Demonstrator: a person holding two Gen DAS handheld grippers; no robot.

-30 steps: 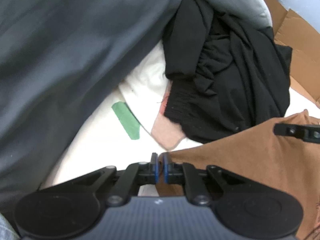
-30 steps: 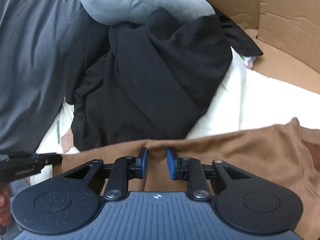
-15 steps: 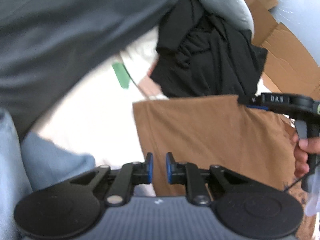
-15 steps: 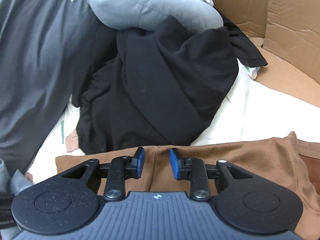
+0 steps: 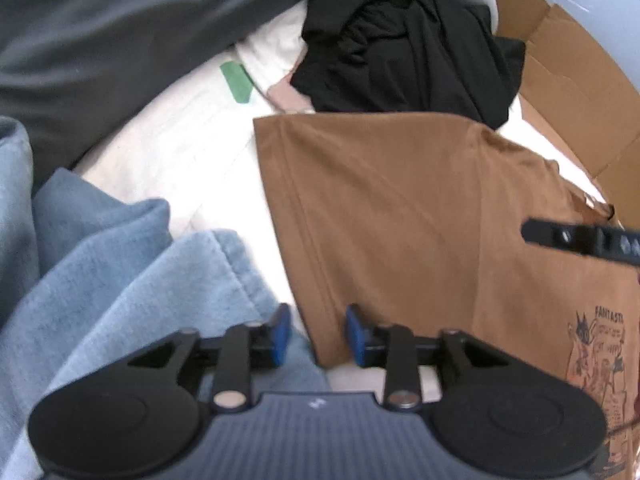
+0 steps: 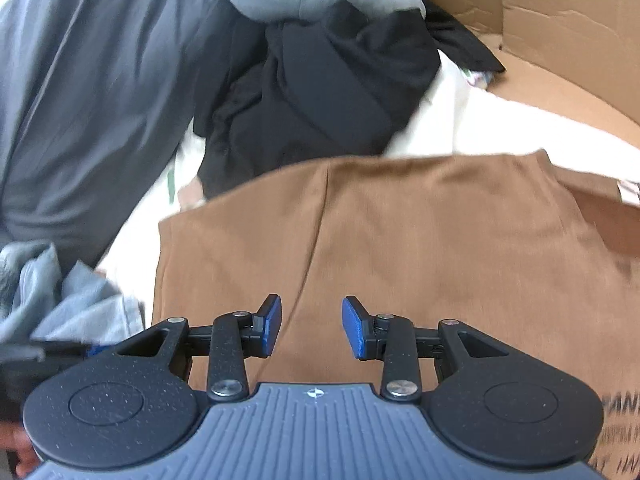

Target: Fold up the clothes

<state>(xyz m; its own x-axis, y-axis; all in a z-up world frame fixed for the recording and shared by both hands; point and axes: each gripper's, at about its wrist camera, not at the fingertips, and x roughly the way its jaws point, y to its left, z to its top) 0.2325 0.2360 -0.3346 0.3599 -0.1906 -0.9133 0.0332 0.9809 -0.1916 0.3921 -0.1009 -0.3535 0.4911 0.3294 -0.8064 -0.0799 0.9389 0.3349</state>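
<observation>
You are working in a lived-in home setting, likely a bedroom: a white bed sheet (image 5: 172, 160) serves as the surface, strewn with laundry. Note the brown T-shirt (image 5: 400, 208), the crumpled black garments (image 6: 320, 96), the blue denim (image 5: 120, 280) and the dark grey cloth (image 6: 100, 80). Opened cardboard boxes (image 6: 560, 8) border the far side.
</observation>
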